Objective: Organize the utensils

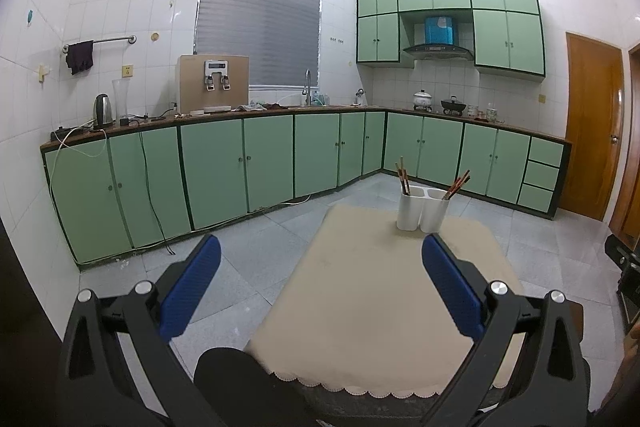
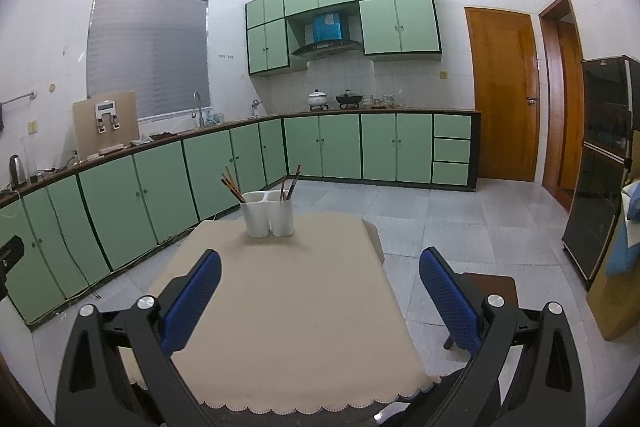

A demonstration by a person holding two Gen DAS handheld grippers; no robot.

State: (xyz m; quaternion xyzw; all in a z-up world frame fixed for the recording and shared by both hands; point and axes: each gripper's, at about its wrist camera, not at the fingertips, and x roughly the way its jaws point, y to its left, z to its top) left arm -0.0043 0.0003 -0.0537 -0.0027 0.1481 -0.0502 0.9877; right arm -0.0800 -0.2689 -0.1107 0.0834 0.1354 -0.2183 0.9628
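Note:
A white two-compartment utensil holder (image 1: 422,209) stands at the far end of a table with a cream cloth (image 1: 372,291). Brown chopsticks (image 1: 403,177) lean in its left compartment and more chopsticks (image 1: 456,185) in its right one. It also shows in the right wrist view (image 2: 269,213), with chopsticks (image 2: 233,185) in both compartments. My left gripper (image 1: 320,247) is open and empty, well short of the holder. My right gripper (image 2: 320,261) is open and empty above the cloth (image 2: 288,307).
Green floor cabinets (image 1: 240,163) run along the walls behind the table. A kettle (image 1: 102,111), a water dispenser (image 1: 214,83) and pots stand on the counter. A wooden door (image 2: 506,95) and a dark cabinet (image 2: 600,163) are at the right. A dark stool (image 2: 490,283) stands beside the table.

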